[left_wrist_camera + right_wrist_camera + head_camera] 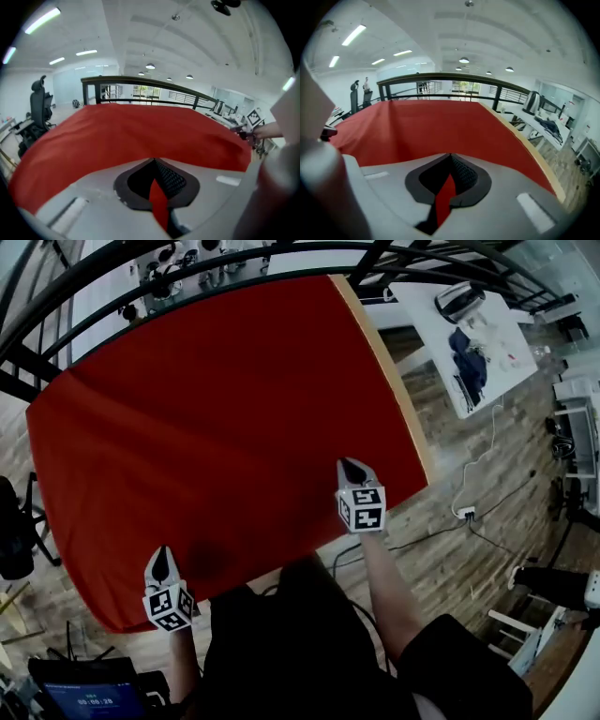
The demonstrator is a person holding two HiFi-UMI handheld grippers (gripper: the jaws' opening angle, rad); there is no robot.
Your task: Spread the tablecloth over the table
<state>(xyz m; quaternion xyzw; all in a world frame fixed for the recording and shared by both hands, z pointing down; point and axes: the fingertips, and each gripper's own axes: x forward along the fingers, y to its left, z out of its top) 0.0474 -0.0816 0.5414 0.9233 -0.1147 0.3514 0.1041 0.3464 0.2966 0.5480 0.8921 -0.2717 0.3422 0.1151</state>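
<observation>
Spreading looks nearly finished: the red fabric tablecloth (216,427) lies over almost the whole table (398,390), with only a pale wooden strip along its right edge bare. Both the left gripper (162,556) and the right gripper (350,466) are pressed together on the near hem, a red fold pinched between the jaws. Lowering the hem and letting go remain.

The red tablecloth (216,427) lay nearly flat over the table (384,371), whose wooden right edge showed bare, its near edge pinched by the left hand-held gripper (162,559) and the right hand-held gripper (352,468).
</observation>
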